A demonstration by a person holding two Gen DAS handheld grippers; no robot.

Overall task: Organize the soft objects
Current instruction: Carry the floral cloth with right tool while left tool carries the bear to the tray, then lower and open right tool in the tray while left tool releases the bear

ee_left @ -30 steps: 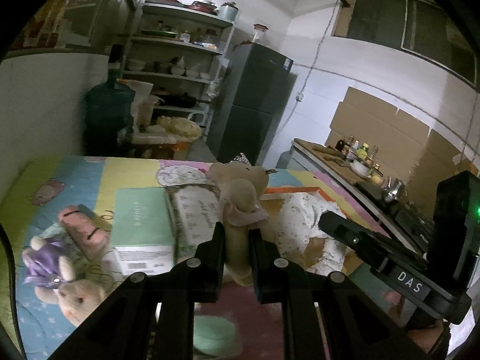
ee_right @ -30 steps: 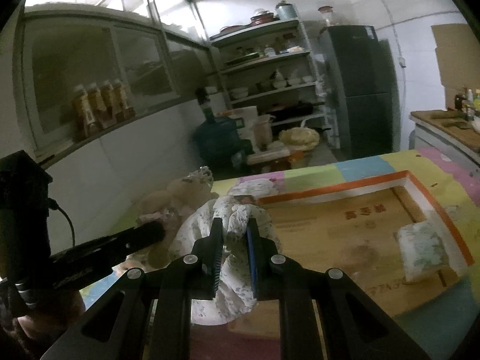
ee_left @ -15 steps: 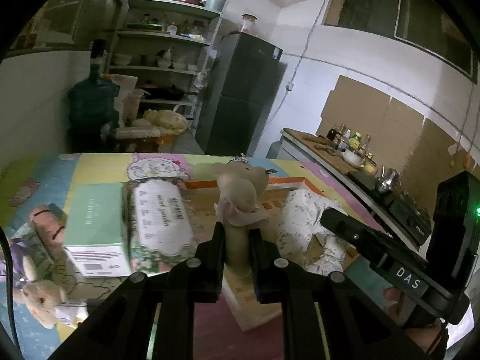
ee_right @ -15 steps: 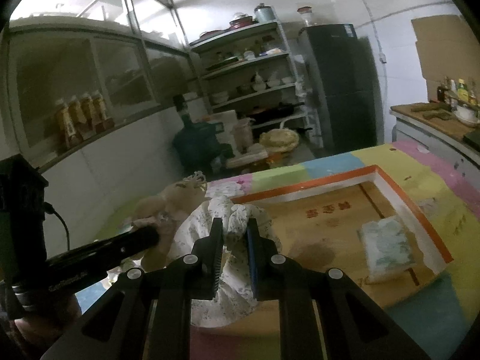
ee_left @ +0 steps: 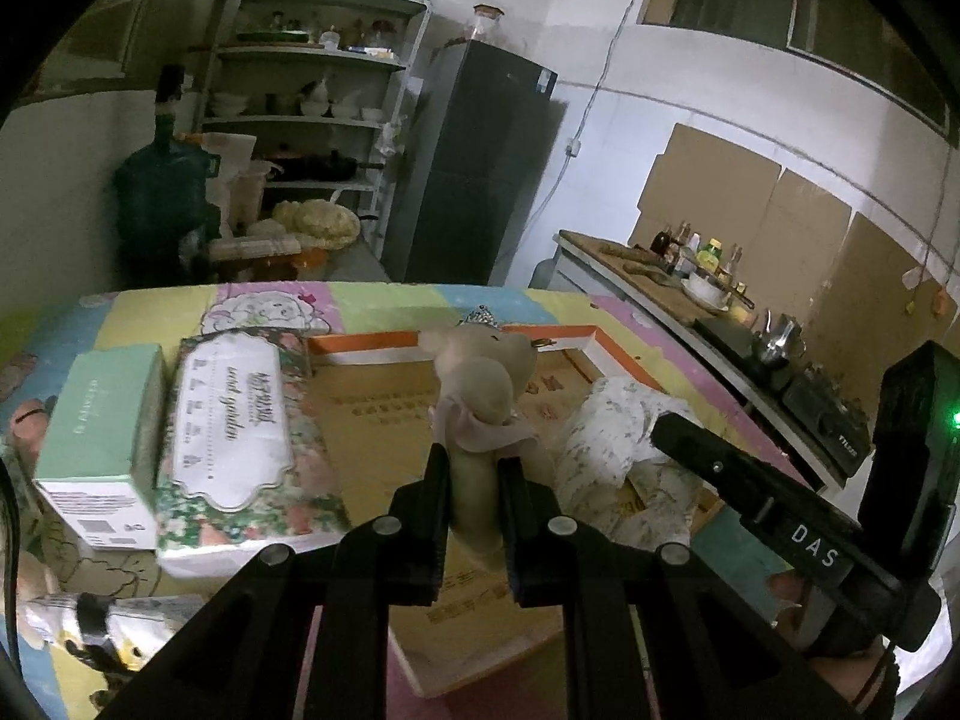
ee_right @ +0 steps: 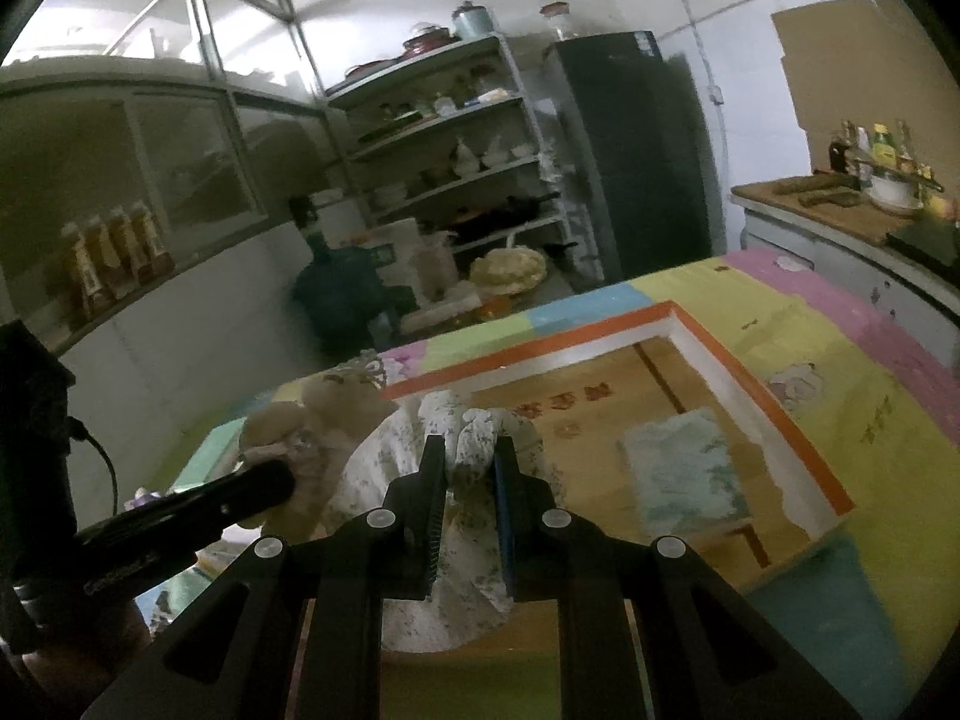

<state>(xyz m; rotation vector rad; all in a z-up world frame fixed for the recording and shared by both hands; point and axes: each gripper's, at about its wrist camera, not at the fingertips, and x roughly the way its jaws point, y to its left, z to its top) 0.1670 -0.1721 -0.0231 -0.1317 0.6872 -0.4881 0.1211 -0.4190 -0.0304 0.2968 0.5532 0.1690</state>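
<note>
Our left gripper [ee_left: 472,483] is clamped on the beige plush bear [ee_left: 480,378], which stands upright between its fingers, long axis vertical, head away from us. Left of it lie a floral tissue pack [ee_left: 234,420] and a mint-green box [ee_left: 99,420]. Just right, our right gripper [ee_right: 469,471] pinches a white floral cloth bundle [ee_right: 420,516] above the orange-rimmed cardboard tray [ee_right: 774,408]; a pale folded cloth [ee_right: 684,468] lies further right.

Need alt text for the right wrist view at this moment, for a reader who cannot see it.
The right gripper is shut on a bunched floral cloth, held over the near end of a shallow orange-rimmed cardboard tray on a pastel mat. A folded pale green cloth lies inside the tray; at left, the left gripper holds a beige plush toy.
</note>
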